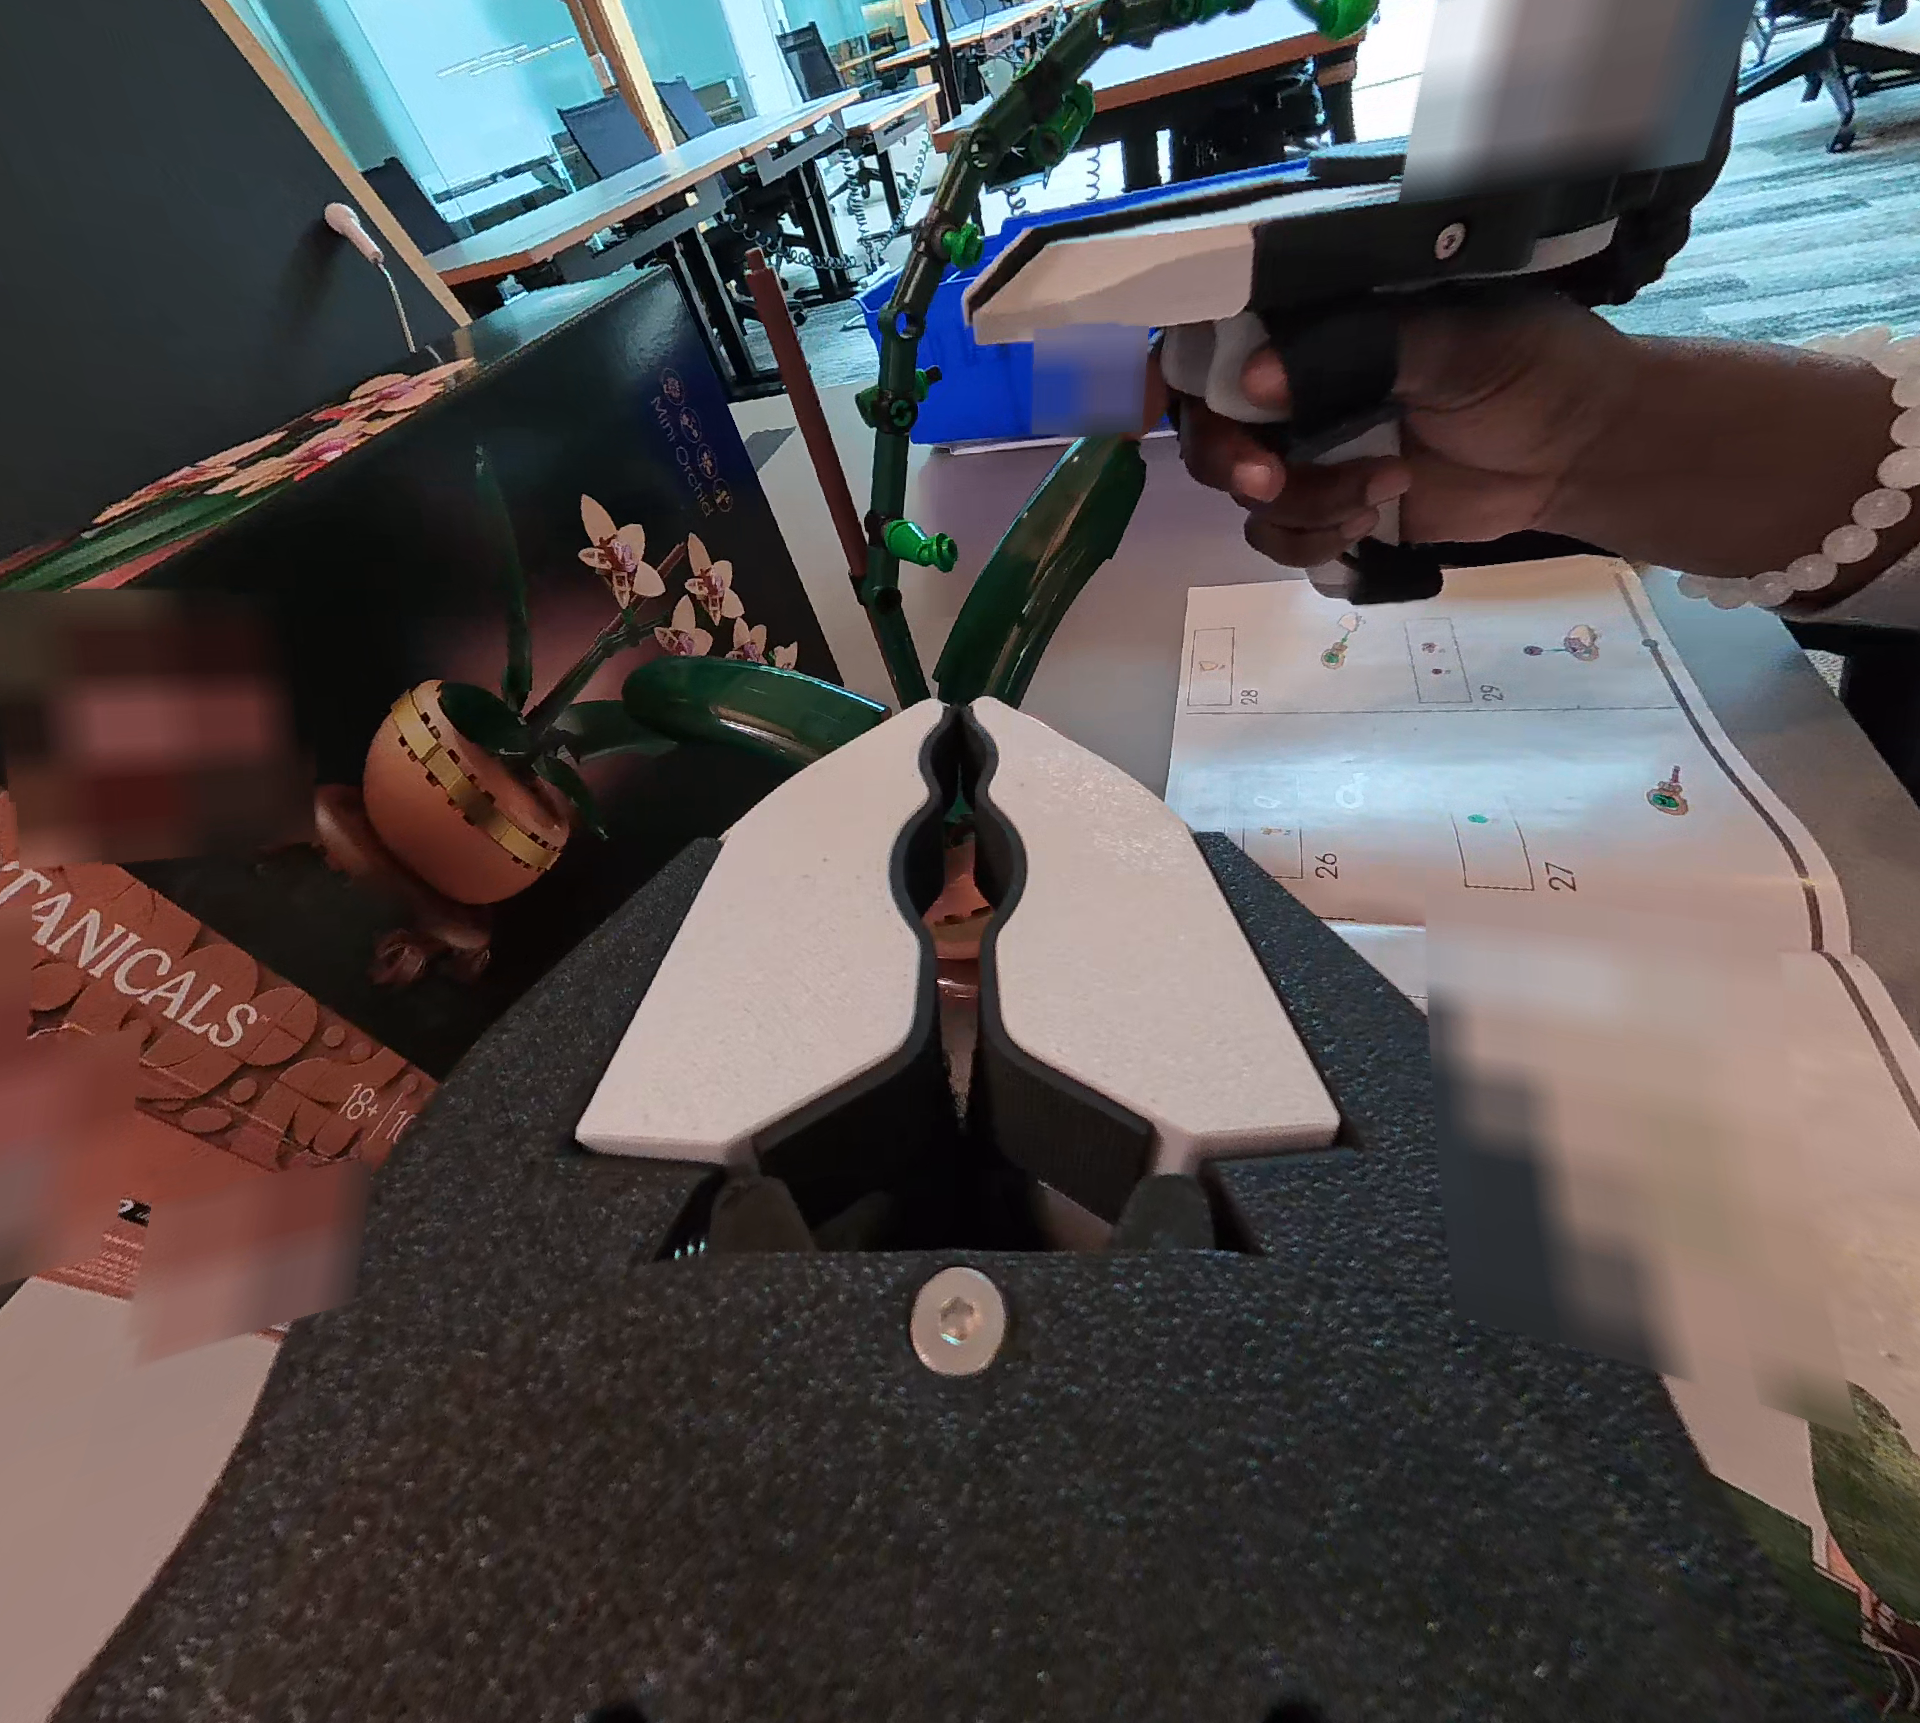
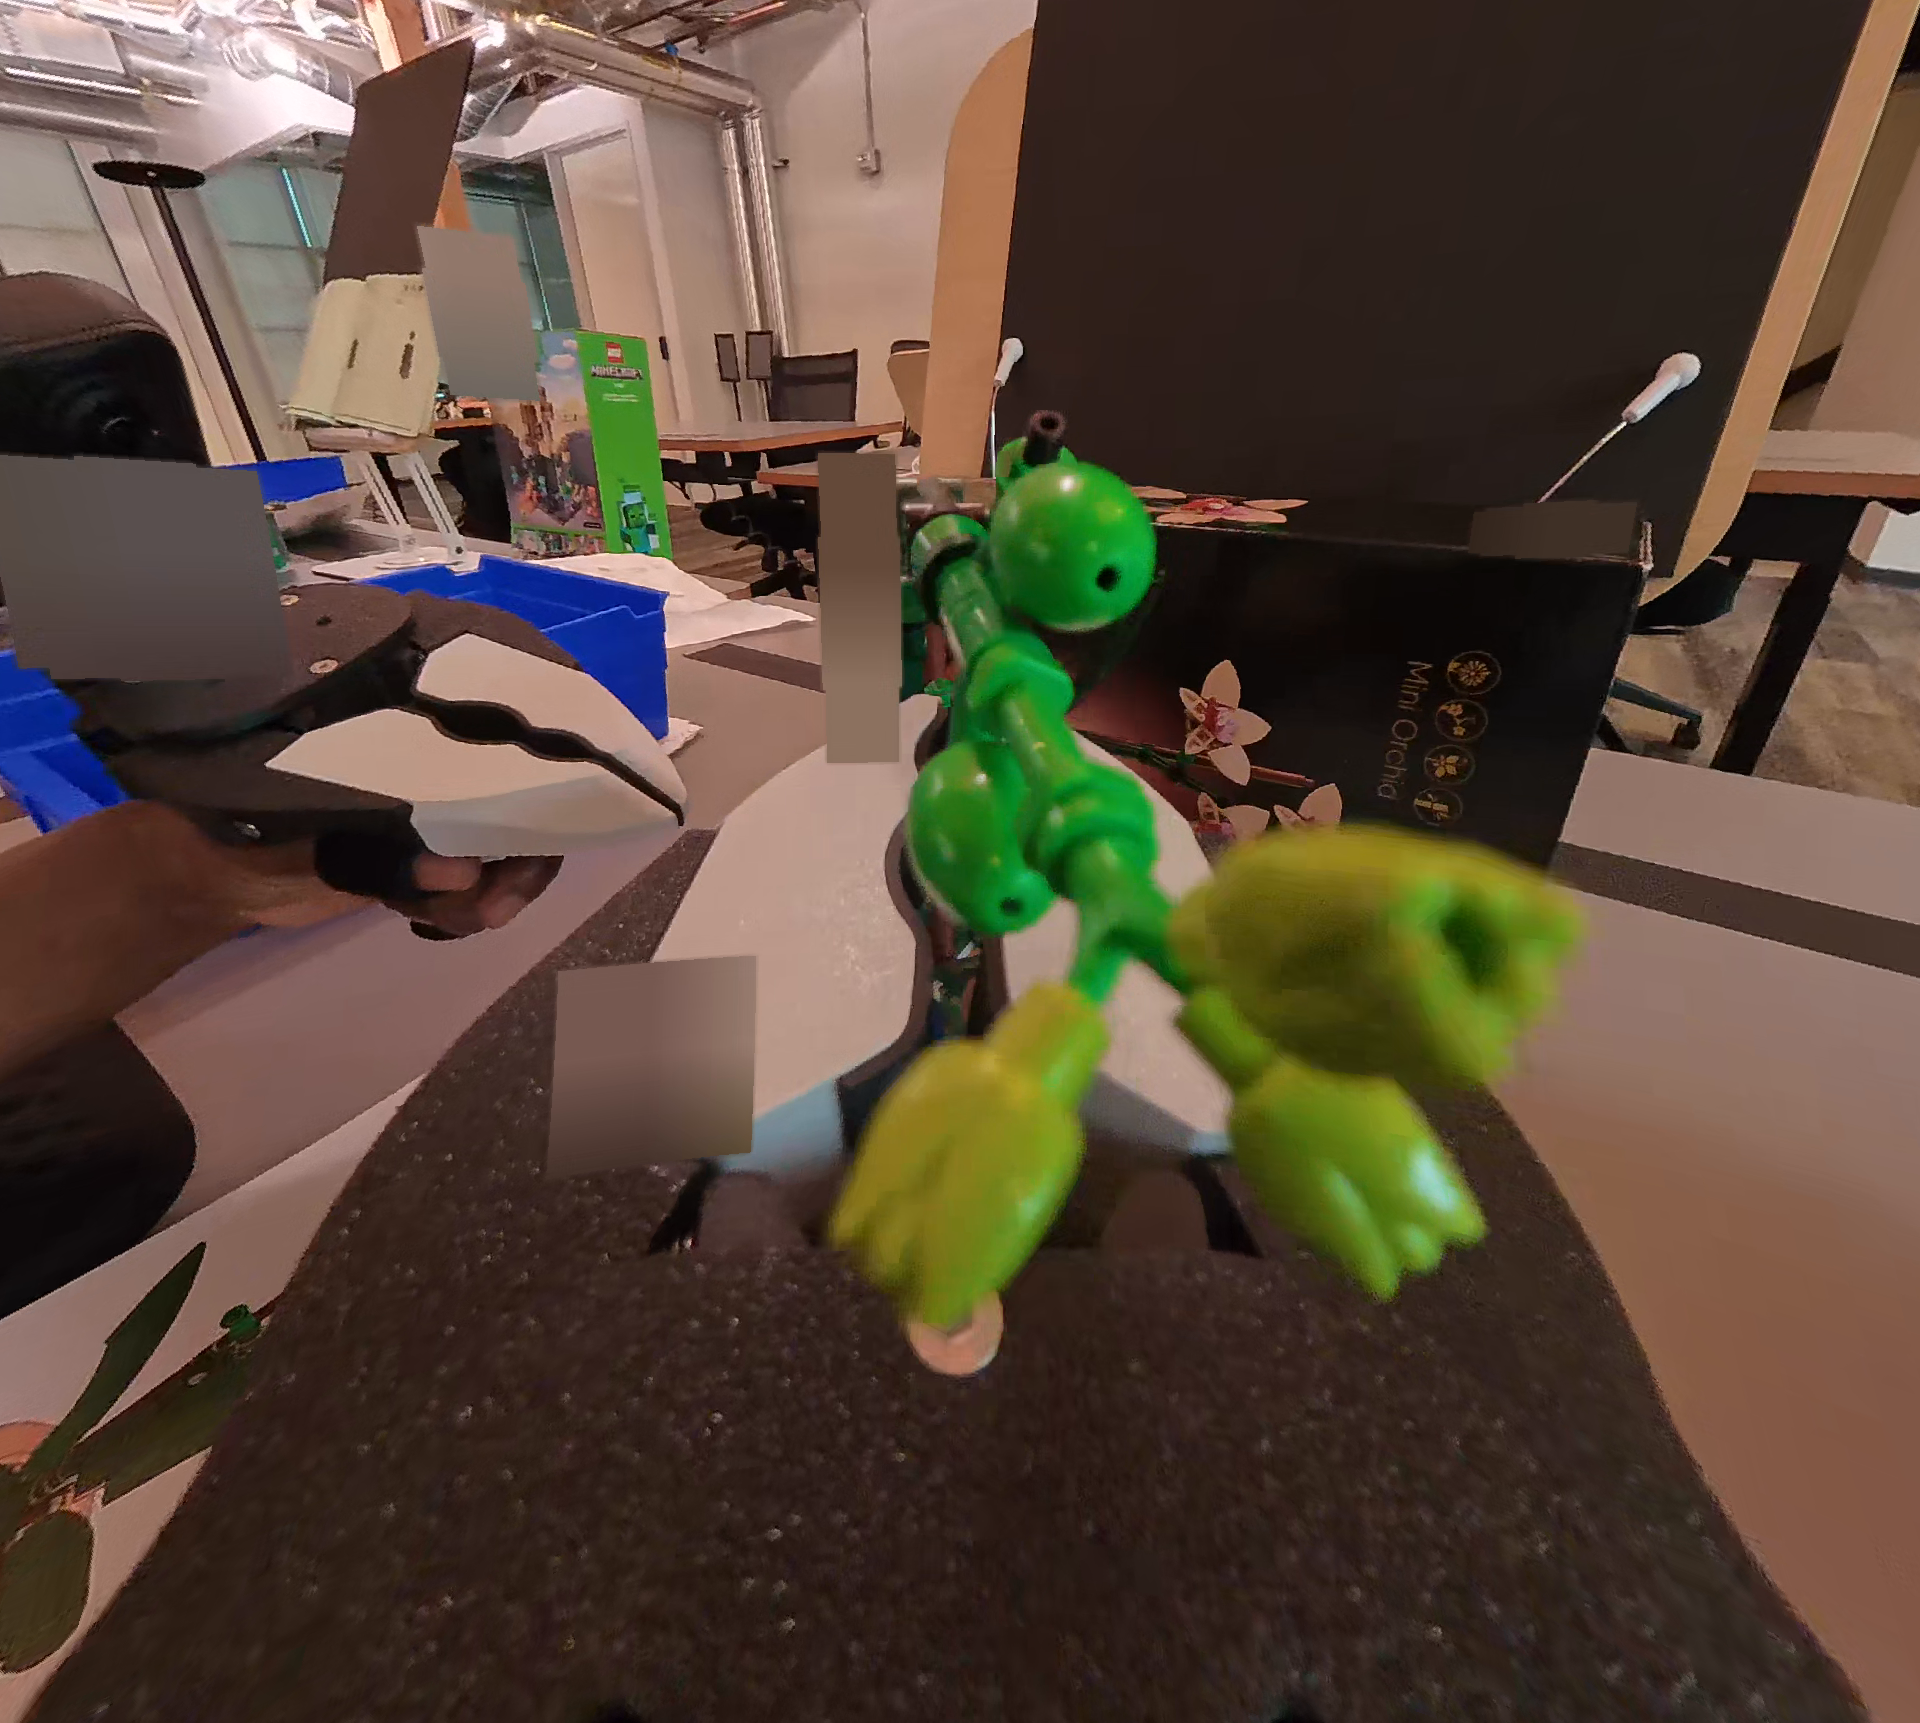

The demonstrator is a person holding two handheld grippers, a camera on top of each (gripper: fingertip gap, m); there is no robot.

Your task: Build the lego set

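The lego orchid's dark green stem (image 1: 940,219) rises from a tan pot (image 1: 951,904) and arches right to bright green buds (image 1: 1351,0). Dark leaves (image 1: 1049,561) and a brown stick (image 1: 805,426) stand at its base. My left gripper (image 1: 961,723) is shut just in front of the base, and the pot shows through its gap. It also shows at the left of the right wrist view (image 2: 670,800), with nothing seen between its tips. My right gripper (image 1: 971,312) is shut with its tips close beside the stem's middle. In its own view (image 2: 935,728) the stem and blurred buds (image 2: 1371,967) reach over it toward the camera.
The dark set box (image 1: 468,634) stands left of the plant and also shows in the right wrist view (image 2: 1403,686). The open instruction booklet (image 1: 1455,738) lies to the right. A blue bin (image 1: 956,385) sits behind the plant. A green box (image 2: 603,447) stands far off. Tip to tip, the grippers are about 9 centimeters apart.
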